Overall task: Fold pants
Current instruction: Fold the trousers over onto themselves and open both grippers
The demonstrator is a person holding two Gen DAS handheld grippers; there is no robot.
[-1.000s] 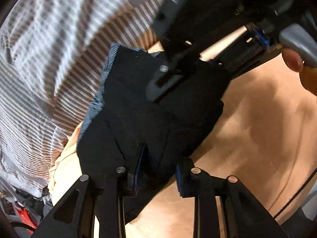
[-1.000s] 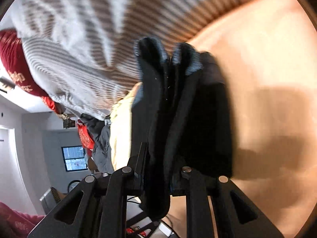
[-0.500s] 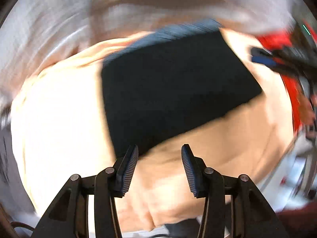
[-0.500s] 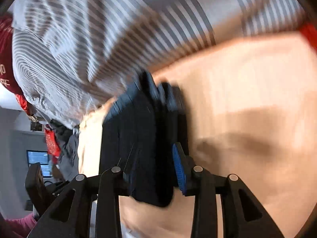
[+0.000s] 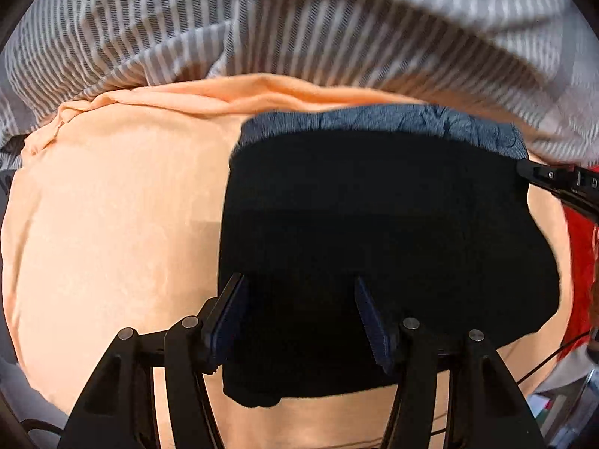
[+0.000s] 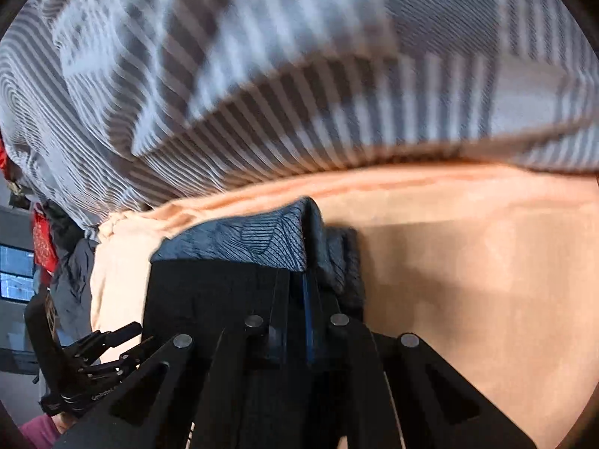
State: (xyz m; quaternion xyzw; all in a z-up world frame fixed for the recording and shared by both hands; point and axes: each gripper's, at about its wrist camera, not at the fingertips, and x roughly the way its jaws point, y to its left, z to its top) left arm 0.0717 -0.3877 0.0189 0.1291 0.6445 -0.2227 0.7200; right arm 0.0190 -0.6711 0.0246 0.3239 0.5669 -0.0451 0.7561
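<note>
Already folded into a compact dark rectangle, the pants [image 5: 389, 224] lie flat on the peach sheet [image 5: 112, 224] beside the striped bedding [image 5: 262, 18]. Left gripper [image 5: 299, 310] hovers above them, jaws opening and empty; right gripper [image 6: 297, 299] is clenched at their corner. Little remains.

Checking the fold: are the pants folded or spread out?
Folded. The pants lie as a compact dark block on the orange sheet, layered edges showing.
</note>
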